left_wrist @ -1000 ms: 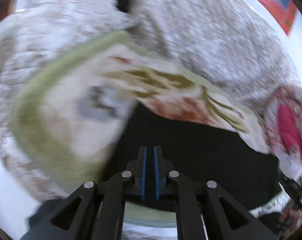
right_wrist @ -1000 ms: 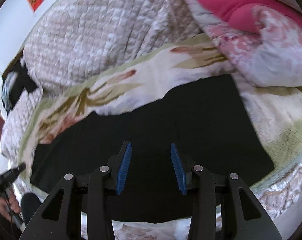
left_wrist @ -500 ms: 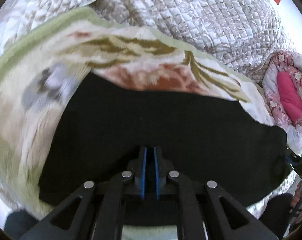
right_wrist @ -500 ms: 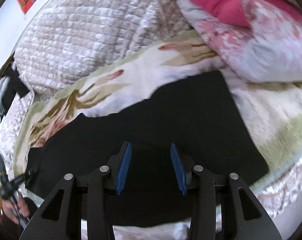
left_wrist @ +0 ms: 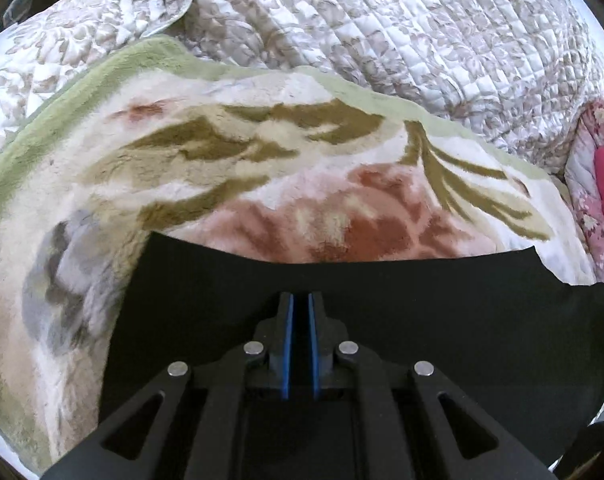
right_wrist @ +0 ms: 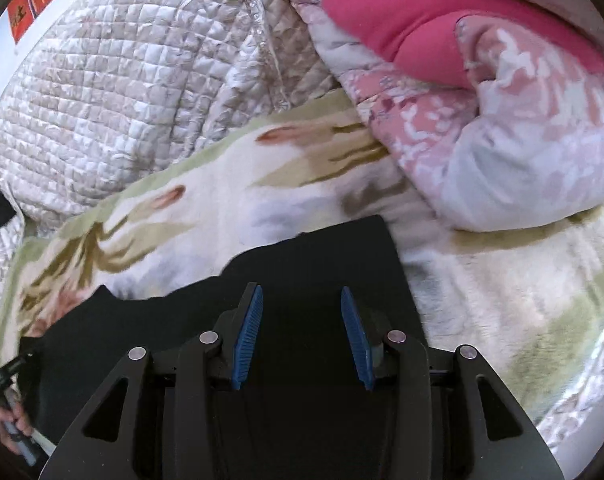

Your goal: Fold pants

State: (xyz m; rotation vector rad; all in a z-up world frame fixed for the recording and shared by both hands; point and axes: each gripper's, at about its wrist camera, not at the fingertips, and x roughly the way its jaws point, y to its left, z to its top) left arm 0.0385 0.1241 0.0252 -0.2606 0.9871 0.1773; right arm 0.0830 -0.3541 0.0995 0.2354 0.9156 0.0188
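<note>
The left gripper [left_wrist: 298, 300] has its blue pads drawn almost together, only a thin slit between them. Whether any cloth is pinched there is hard to tell, since the pads stand against the black pants [left_wrist: 382, 300] and the dark fabric swallows every fold. The pants spread flat just beyond and beneath the fingertips, running off to both sides; their near part is hidden under the gripper's body. Past their far edge lies a fleecy flowered blanket [left_wrist: 262, 168], then a quilted coverlet [left_wrist: 422, 32], and far to the right a pink floral duvet [left_wrist: 594, 184], cut off by the frame.

The right gripper [right_wrist: 301, 300] holds its jaws about half apart with nothing pressed between the pads [right_wrist: 248, 336]; only the black pants [right_wrist: 322, 248] show through the gap. Their square end lies just ahead of the tips. At the lower left edge a hand [right_wrist: 12, 424] on the other gripper's handle is partly cropped and blurred.
</note>
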